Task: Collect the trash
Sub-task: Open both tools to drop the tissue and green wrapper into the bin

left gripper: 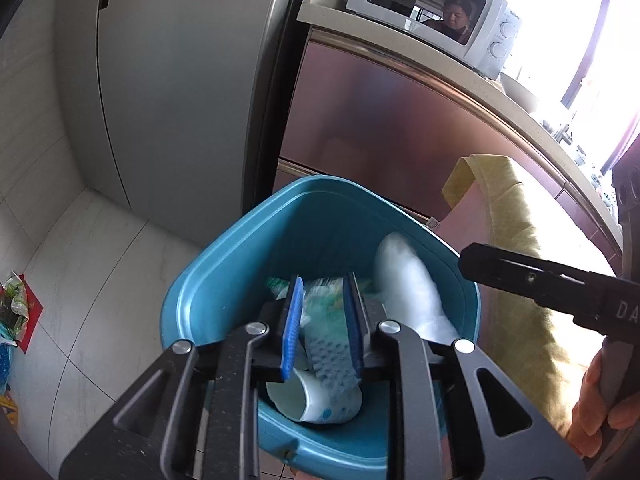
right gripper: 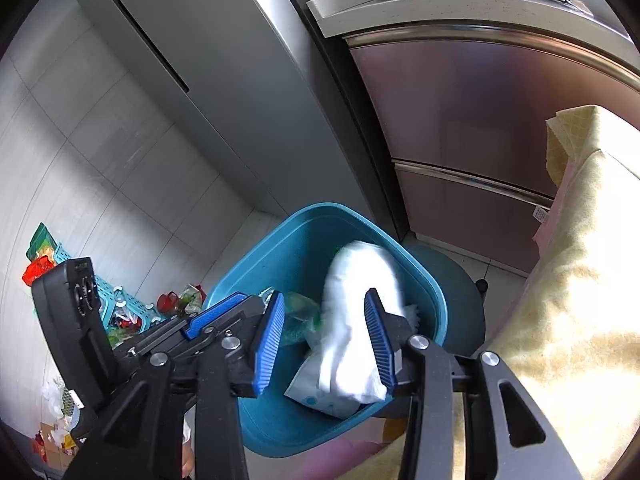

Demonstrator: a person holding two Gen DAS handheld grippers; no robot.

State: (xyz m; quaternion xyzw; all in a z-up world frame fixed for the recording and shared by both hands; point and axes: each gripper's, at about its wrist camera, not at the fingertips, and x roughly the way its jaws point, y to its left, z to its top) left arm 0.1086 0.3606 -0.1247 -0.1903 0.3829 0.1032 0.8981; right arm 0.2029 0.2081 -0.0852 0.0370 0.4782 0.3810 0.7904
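Right wrist view: right hand-held gripper (right gripper: pixel 325 338) parted around falling white crumpled tissue (right gripper: pixel 352 320), unclamped, above blue plastic bin (right gripper: pixel 256 264); left hand-held gripper (left gripper: pixel 322 320) slightly parted, empty.

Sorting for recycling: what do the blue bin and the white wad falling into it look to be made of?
Blue bin: apparently moulded plastic, smooth and slightly glossy, with a rounded rolled rim. White wad: probably crumpled tissue or soft paper, matte and creased; motion blur leaves that open.
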